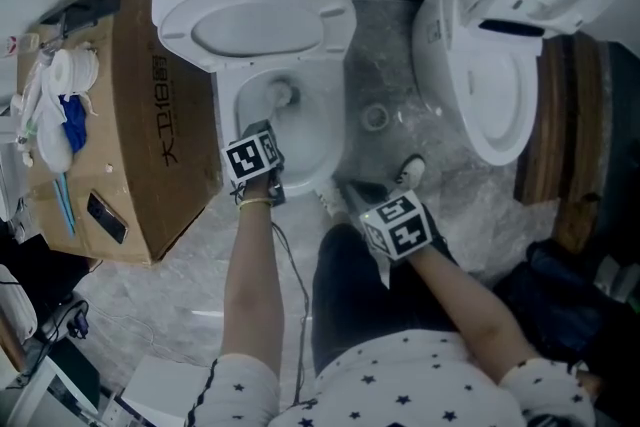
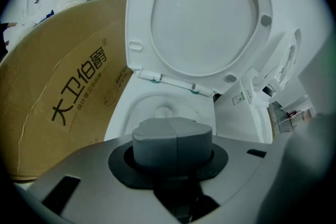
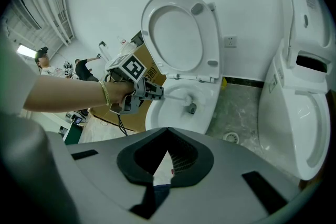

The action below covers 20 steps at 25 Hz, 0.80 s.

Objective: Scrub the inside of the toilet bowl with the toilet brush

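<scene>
Inside the white ceramic toilet bowl [image 1: 312, 137], with its seat and lid raised, sits the grey head of the white-handled toilet brush [image 1: 281, 95], low near the outlet. The brush's long axis runs from the bowl's front rim down toward the outlet. At that front rim, the left gripper [image 1: 265, 130] is clamped on the handle. The right gripper [image 1: 362, 200] hangs outside the bowl, jaws parted and empty. Scrubbing falls to the left gripper, sweeping the head along the bowl wall.
</scene>
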### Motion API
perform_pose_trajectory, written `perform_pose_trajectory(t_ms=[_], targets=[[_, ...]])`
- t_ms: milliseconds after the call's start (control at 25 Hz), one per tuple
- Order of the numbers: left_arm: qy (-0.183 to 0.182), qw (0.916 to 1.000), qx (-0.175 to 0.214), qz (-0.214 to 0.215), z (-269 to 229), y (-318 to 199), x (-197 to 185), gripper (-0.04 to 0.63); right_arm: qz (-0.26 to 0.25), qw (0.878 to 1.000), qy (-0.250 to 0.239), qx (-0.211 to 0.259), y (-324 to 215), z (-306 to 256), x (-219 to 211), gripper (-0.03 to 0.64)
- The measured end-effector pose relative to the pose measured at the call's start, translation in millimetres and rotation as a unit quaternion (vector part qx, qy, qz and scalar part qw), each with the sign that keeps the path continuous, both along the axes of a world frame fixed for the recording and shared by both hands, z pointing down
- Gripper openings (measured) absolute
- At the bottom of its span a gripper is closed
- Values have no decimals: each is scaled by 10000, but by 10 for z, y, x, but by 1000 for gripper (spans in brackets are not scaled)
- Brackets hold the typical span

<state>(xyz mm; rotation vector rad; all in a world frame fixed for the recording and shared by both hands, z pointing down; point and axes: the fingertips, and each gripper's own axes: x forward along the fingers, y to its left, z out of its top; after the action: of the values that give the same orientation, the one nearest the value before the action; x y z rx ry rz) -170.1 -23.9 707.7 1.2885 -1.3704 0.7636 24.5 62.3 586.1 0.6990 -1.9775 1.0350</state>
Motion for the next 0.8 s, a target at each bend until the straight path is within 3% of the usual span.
perform_pose_trajectory(t_ms=[800], targets=[[77, 9996, 263, -60, -763, 645, 101, 147, -164, 9988, -90, 443, 105, -437, -7, 6]])
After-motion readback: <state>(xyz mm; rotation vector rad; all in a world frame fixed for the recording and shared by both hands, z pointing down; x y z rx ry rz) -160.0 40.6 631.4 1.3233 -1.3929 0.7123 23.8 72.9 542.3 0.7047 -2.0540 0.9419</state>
